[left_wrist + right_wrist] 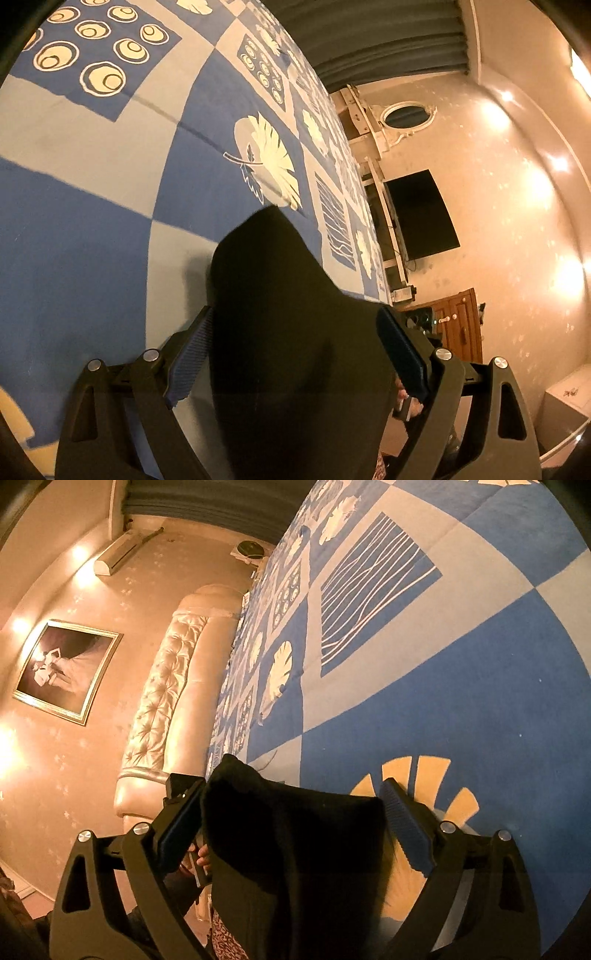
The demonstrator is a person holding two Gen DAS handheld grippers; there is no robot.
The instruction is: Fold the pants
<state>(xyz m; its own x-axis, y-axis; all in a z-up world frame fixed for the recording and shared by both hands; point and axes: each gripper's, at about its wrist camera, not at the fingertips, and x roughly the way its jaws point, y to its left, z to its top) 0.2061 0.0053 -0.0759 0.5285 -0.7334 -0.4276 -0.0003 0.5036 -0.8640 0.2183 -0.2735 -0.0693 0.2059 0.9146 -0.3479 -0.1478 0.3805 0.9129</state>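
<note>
no brand, label or readable writing anywhere in either view. in the left wrist view, left tongs (295, 343) spread wide with a thick bunch of black pants (280, 302) filling the gap between the blue ribbed pads (192, 354), cloth apparently reaching both pads, though whether pressed or merely draped cannot be told for sure. same in the right wrist view: right tongs (295, 823) wide, stuffed with the dark pants (295, 834), fabric raised above the bed cover (461, 701), a blue and grey patchwork with cream leaf and shell prints. only in the left view: a dark flat screen (421, 214) on the wall, an oval mirror (406, 115) in a white frame, a wooden cabinet (461, 321), grey curtain (369, 40). only in the right view: a tufted cream headboard (173, 686), a framed picture (66, 672), a wall air conditioner (118, 555), and a hand (201, 860) glimpsed behind the left pad. black cloth blocking the near part of the bed in both views.
</note>
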